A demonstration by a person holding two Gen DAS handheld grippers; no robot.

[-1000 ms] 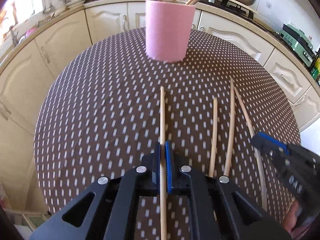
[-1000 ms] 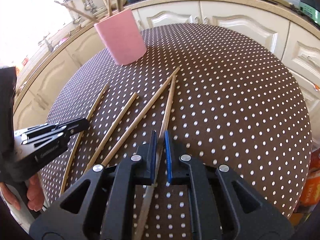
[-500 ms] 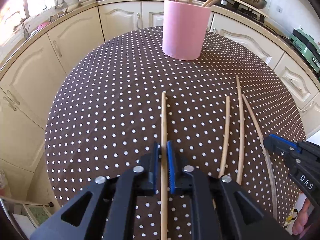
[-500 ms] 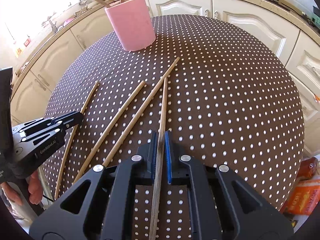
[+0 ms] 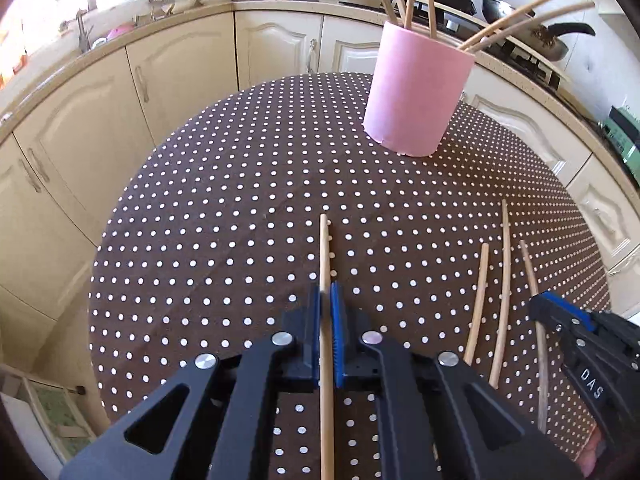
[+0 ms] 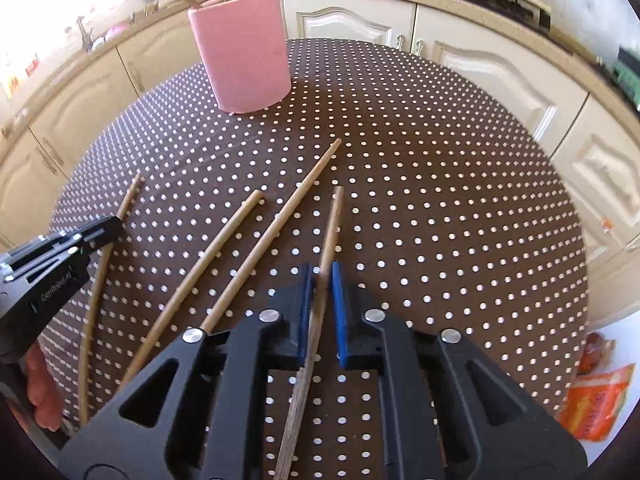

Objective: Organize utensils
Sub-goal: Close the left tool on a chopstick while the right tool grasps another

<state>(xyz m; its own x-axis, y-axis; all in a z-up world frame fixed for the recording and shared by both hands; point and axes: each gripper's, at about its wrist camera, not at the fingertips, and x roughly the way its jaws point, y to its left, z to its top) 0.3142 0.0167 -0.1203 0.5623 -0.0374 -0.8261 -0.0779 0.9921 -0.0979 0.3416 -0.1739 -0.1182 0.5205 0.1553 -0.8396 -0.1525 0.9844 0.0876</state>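
A pink holder (image 5: 418, 94) with several wooden sticks in it stands at the far side of the dotted round table; it also shows in the right wrist view (image 6: 244, 54). My left gripper (image 5: 327, 294) is shut on a light wooden stick (image 5: 325, 256), held a little above the cloth. My right gripper (image 6: 320, 276) is shut on a darker wooden stick (image 6: 332, 228), also raised. Two more sticks (image 6: 208, 260) (image 6: 280, 224) lie on the table between the grippers. The right gripper shows at the right edge of the left wrist view (image 5: 560, 320).
The brown dotted tablecloth (image 5: 240, 200) covers a round table ringed by cream kitchen cabinets (image 5: 180, 72). A stove with pans (image 5: 540, 36) is behind the holder. An orange packet (image 6: 596, 404) lies on the floor at the right.
Both grippers have lifted with their sticks and tilted up, so the holder now sits lower and nearer in both views. The right gripper closed on its stick.
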